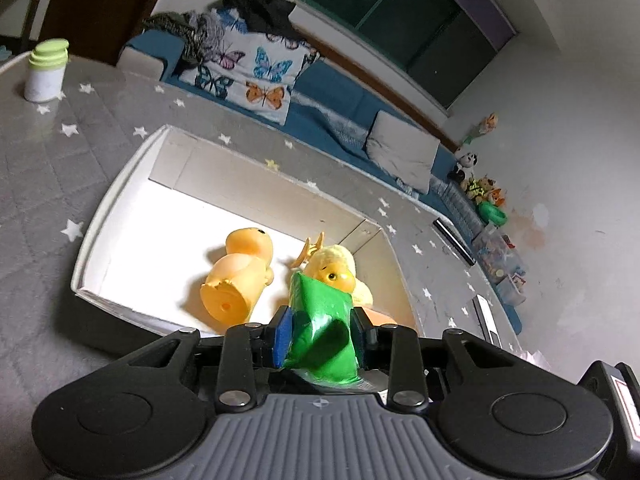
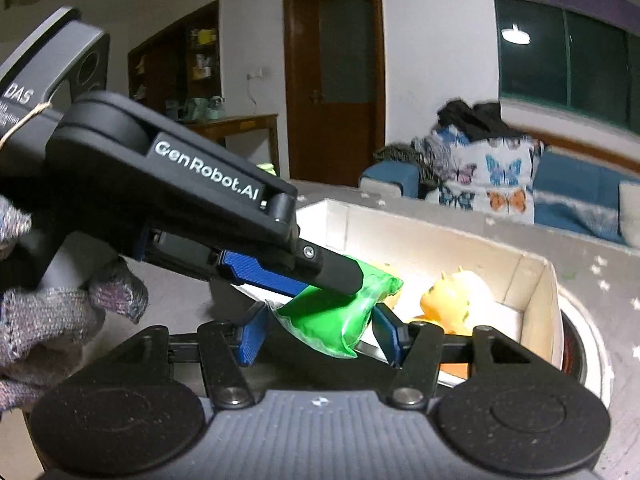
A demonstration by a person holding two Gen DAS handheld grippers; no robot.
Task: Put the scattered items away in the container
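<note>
The crinkly green plastic packet (image 1: 320,328) hangs above the white cardboard box (image 1: 120,184), clenched in the left gripper (image 1: 320,336). The right gripper's (image 2: 316,334) jaws flank it, seemingly unclosed. Best release only low inside, beside the orange rubber ducks (image 1: 240,272).

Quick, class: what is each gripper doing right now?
Left gripper: closed on the green packet.
Right gripper: fingers either side of the same packet; grip cannot be told.

Blue sofa (image 1: 340,108) beneath dark window (image 1: 404,20)
</note>
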